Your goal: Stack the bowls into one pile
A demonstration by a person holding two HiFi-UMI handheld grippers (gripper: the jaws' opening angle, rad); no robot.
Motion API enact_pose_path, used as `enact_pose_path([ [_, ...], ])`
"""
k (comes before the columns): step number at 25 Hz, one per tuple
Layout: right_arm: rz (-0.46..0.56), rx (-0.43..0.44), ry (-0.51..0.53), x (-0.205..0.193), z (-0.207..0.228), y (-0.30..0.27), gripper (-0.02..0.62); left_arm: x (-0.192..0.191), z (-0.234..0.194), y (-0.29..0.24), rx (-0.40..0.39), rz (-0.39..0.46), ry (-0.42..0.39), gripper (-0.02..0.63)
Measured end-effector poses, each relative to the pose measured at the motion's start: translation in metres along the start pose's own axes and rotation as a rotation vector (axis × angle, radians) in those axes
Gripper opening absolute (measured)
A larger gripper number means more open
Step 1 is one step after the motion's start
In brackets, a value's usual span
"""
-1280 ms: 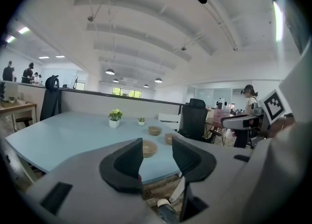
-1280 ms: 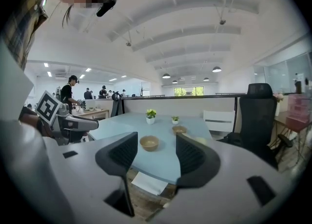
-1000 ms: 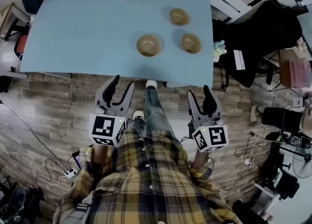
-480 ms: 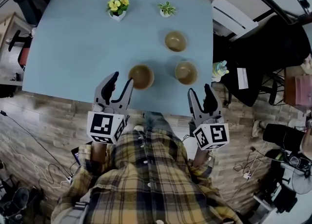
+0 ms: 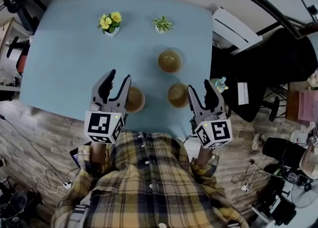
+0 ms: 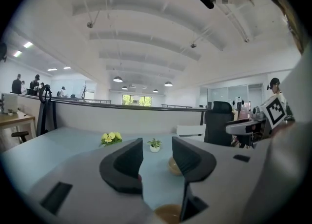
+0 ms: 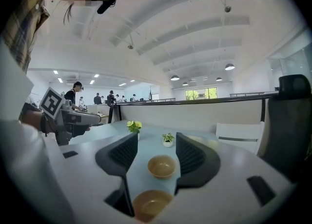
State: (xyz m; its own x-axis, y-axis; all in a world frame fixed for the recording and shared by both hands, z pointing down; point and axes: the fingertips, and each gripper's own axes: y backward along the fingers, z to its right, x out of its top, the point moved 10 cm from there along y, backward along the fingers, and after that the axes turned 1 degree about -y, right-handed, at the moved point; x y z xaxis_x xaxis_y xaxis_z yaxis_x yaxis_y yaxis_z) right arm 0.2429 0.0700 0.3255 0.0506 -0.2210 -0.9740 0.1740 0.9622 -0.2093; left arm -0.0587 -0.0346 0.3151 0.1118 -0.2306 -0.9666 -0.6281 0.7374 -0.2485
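Observation:
Three tan bowls sit on the light blue table (image 5: pixel 64 58). The far bowl (image 5: pixel 170 60) stands alone. One near bowl (image 5: pixel 135 100) lies just right of my left gripper (image 5: pixel 117 79), which partly covers it. The other near bowl (image 5: pixel 177 95) lies just left of my right gripper (image 5: pixel 199 89). Both grippers are open and hold nothing. In the left gripper view, my left gripper (image 6: pixel 156 157) has a bowl (image 6: pixel 168 213) low under its jaws and another bowl (image 6: pixel 174 165) beyond. In the right gripper view, my right gripper (image 7: pixel 155 158) frames a near bowl (image 7: pixel 151 203) and a farther bowl (image 7: pixel 162 166).
A yellow flower pot (image 5: pixel 109 23) and a small green plant pot (image 5: pixel 161 24) stand at the table's far side. A black office chair (image 5: pixel 258 63) and a white chair (image 5: pixel 233 26) are off the right edge. Cables lie on the wooden floor (image 5: pixel 35 142).
The person has stepped up to the table. Both grippers have moved from over the floor to over the table's near edge, beside the two near bowls. Both stayed open.

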Motion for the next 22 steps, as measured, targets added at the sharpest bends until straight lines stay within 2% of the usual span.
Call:
enact_pose_path([
  [7,-0.033,0.0,-0.004,0.003,0.008,-0.02,0.229,-0.001,-0.013,-0.013,0.006,-0.038,-0.001,0.175],
  [22,-0.134,-0.059,-0.034,-0.019,0.0,-0.03,0.229,-0.012,-0.025,-0.029,-0.101,-0.086,-0.004,0.175],
])
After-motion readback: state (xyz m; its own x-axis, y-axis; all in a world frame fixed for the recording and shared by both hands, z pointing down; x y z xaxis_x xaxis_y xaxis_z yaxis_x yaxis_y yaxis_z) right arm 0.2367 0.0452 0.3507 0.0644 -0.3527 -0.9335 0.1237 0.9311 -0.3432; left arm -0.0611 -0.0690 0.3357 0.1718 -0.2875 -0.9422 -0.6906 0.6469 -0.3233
